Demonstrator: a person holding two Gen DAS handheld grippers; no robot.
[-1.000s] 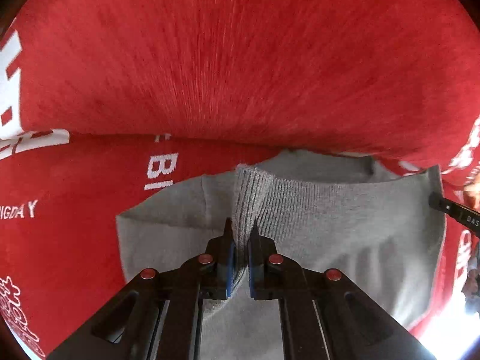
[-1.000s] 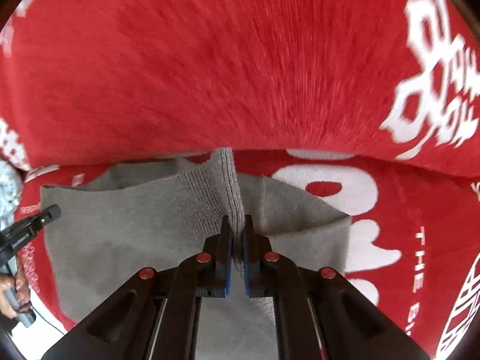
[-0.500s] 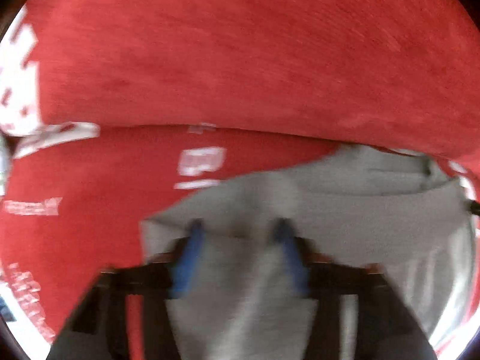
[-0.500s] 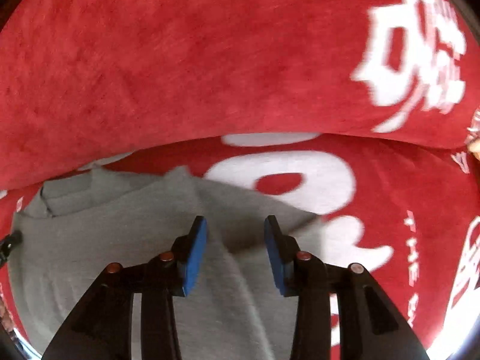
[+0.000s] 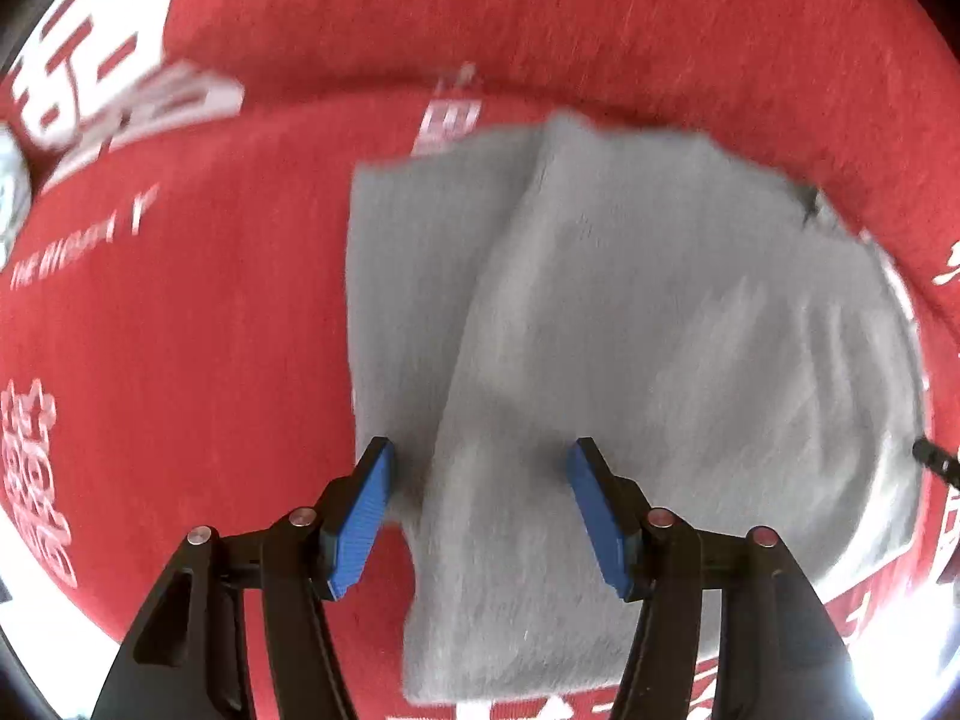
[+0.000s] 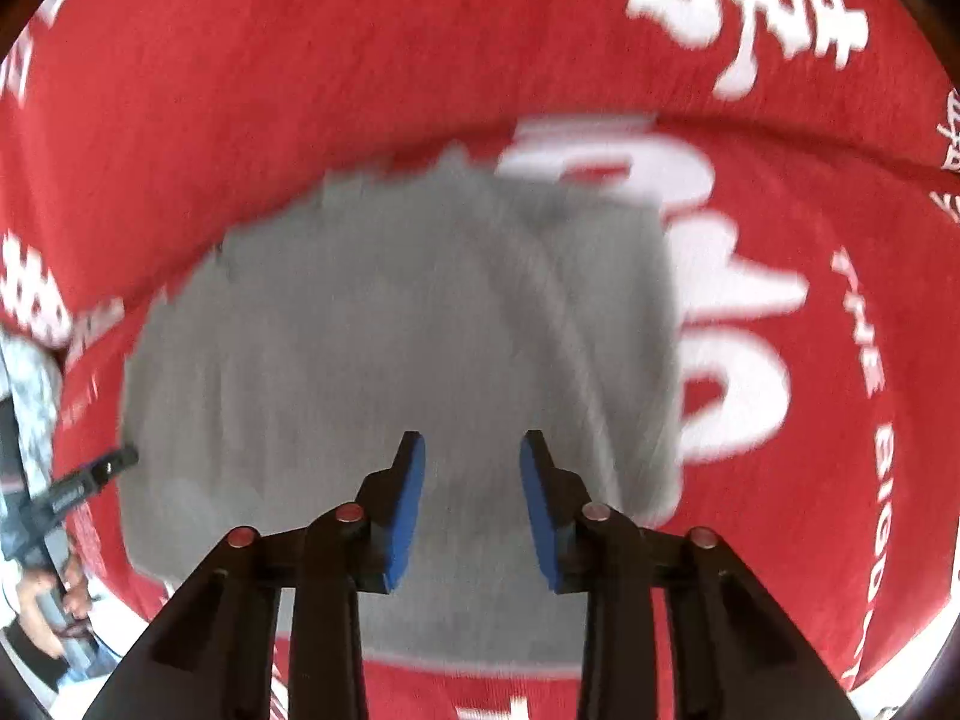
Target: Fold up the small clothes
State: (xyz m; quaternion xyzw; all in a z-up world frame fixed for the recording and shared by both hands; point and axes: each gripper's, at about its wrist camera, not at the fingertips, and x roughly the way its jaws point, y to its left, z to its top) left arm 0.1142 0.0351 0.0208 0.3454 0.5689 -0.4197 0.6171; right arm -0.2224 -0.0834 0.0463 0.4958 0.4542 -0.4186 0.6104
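Red cloth [image 5: 180,360], white lettering: covers the whole work surface.

Grey knit garment [image 5: 630,330]: lies folded on the red cloth, one layer lapped over another, a fold ridge running down its left part.

Left gripper [image 5: 480,462]: above the garment, jaws about half apart, nothing between the blue pads [image 5: 360,510].

Right gripper [image 6: 471,450]: over the same garment [image 6: 360,360], jaws narrower and closing, nothing held.

Person's hand [image 6: 42,594]: at the edge, holding the other gripper's handle.
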